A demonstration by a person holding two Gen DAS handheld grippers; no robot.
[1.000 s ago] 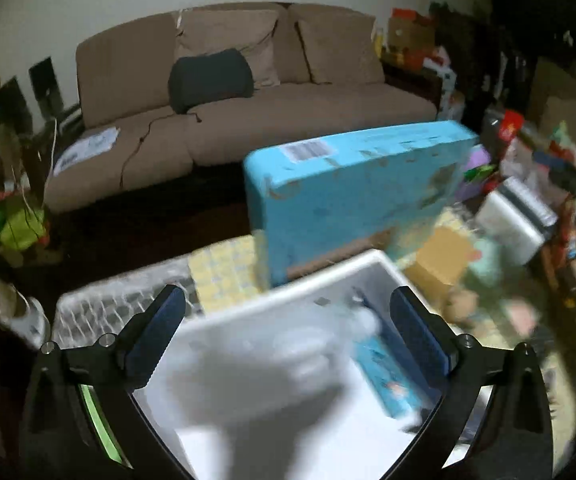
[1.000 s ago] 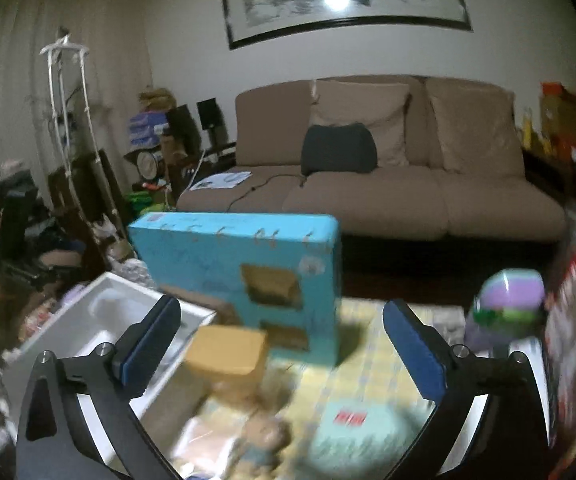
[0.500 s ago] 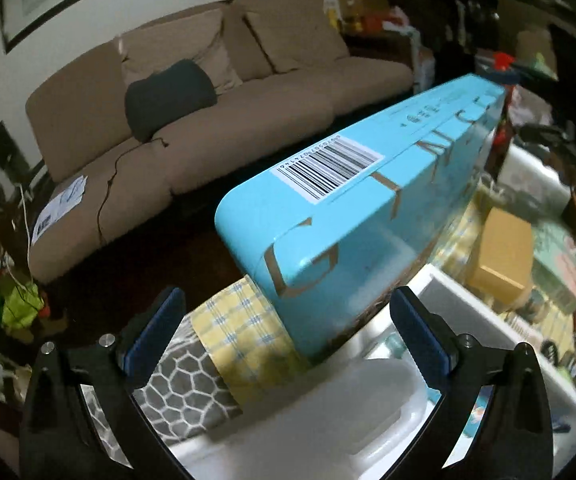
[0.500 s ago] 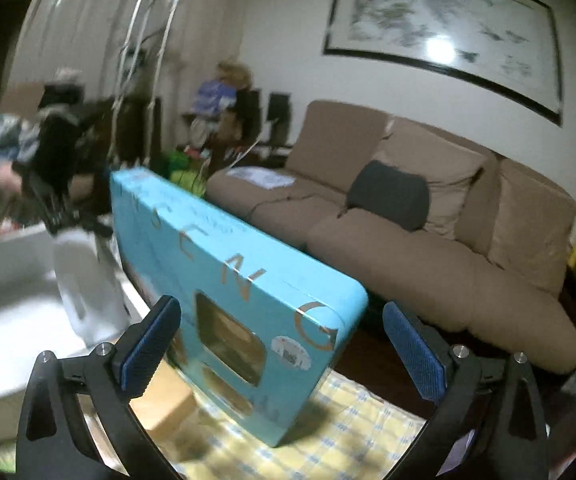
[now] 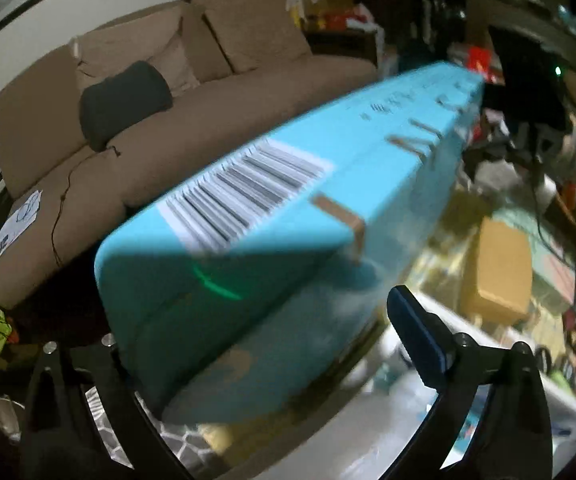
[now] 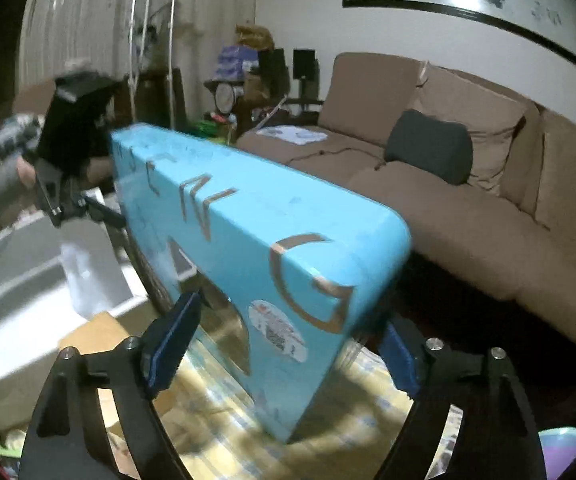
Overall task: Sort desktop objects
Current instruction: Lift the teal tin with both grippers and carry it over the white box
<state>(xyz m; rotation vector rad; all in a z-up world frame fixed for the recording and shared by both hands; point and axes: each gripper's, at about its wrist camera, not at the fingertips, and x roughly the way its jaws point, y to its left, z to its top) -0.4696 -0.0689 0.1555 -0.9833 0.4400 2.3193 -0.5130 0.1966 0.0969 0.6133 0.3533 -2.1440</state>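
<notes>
A long light-blue box [image 5: 279,216] with gold letters and a barcode label stands on its edge on the table. Its near end sits between the fingers of my left gripper [image 5: 263,344]; the left finger is hidden behind the box and the right finger [image 5: 416,332] stands clear of it. In the right wrist view the other end of the box [image 6: 288,256] sits between the fingers of my right gripper [image 6: 288,344]. Both grippers are open around the box ends. The left gripper [image 6: 67,168] also shows at the far end there.
A white plastic bin [image 5: 500,412] lies below the box on the left-gripper side and shows in the right wrist view [image 6: 27,280]. A brown cardboard box [image 5: 500,268] lies on the yellow checked cloth [image 6: 239,432]. A brown sofa [image 6: 468,184] stands behind the table.
Both grippers have moved in toward the ends of the blue box, which now fills more of each view and lies between each pair of fingers.
</notes>
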